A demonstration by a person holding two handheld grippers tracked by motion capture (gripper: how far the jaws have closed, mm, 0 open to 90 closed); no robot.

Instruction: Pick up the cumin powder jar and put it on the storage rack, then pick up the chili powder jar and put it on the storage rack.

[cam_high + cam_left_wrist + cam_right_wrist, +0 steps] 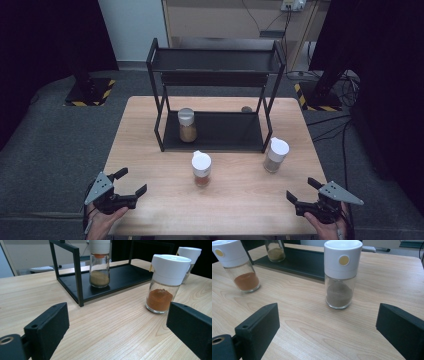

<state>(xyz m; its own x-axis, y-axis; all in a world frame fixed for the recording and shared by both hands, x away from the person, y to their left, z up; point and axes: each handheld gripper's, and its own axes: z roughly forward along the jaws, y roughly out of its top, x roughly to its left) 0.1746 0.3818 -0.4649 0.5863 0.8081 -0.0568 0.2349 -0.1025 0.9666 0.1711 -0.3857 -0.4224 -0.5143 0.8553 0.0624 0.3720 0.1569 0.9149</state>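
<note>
Starting well probably means squaring the left tongs (pixel 131 182) on the orange jar (pixel 201 169), just before the rack (pixel 215 95), low on the glass. Right tongs (pixel 300 190) likewise toward the grey jar (pixel 275 155) beside the rack's right post. Both spread wide, holding nothing, clear of the tabletop (pixel 240 200). Third jar (pixel 187 125) already on the rack's lower shelf.

Standing on rack (pixel 220 135) shelf — one jar (pixel 187 125); sitting before it on table (pixel 240 200) — two jars (pixel 201 169), side by side.
</note>
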